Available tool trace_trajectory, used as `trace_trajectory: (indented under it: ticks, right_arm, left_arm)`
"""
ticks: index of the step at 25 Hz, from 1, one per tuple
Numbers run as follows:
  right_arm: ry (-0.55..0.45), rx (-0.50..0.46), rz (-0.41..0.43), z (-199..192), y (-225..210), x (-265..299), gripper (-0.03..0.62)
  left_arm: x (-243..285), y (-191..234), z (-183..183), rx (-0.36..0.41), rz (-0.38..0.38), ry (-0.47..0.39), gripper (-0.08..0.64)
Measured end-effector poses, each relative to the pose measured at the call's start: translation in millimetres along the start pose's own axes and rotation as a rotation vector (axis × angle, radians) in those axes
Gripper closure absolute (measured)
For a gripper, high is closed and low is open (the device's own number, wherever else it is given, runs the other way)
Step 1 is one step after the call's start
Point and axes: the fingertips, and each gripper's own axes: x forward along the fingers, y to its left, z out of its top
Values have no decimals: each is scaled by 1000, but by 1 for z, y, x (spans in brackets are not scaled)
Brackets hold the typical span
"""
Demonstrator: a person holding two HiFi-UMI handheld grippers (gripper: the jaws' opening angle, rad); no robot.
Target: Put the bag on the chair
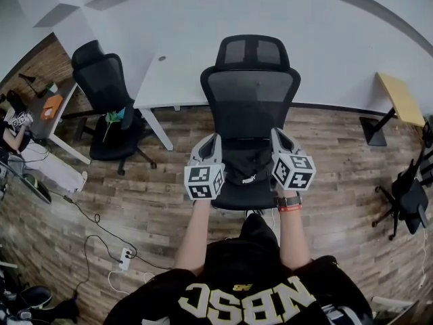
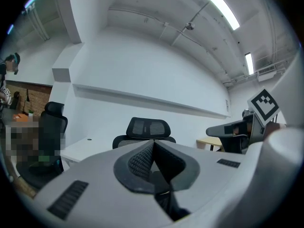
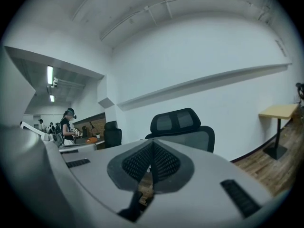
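Observation:
A black mesh office chair (image 1: 250, 93) stands right in front of me, and a black bag (image 1: 247, 168) with a white logo rests on its seat. My left gripper (image 1: 211, 138) is at the bag's left side and my right gripper (image 1: 277, 133) at its right side, both pointing toward the chair's back. In the left gripper view the jaws (image 2: 153, 146) are shut, with a dark strip of the bag (image 2: 168, 207) running out beneath the pads. The right gripper (image 3: 152, 148) is likewise shut, with a dark strip (image 3: 131, 207) below. The chair's headrest (image 2: 142, 127) (image 3: 183, 122) rises beyond both.
A white desk (image 1: 176, 80) stands behind the chair against the wall. A second black chair (image 1: 108, 107) is to the left, a small wooden table (image 1: 402, 97) and another chair (image 1: 406, 195) to the right. Cables and a power strip (image 1: 125, 256) lie on the wooden floor at lower left.

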Motion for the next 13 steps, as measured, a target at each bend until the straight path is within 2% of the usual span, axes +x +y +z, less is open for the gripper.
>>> trace_trajectory:
  ticks: [3, 8, 13]
  right_arm:
    - [-20, -6, -5, 14, 0, -5, 584]
    - [0, -12, 3, 6, -1, -7, 584]
    - [19, -18, 29, 7, -12, -12, 584]
  left_arm:
    - [1, -2, -1, -9, -1, 0, 545]
    - [1, -2, -4, -22, -2, 2, 545]
    - [-6, 10, -27, -64, 19, 44, 545]
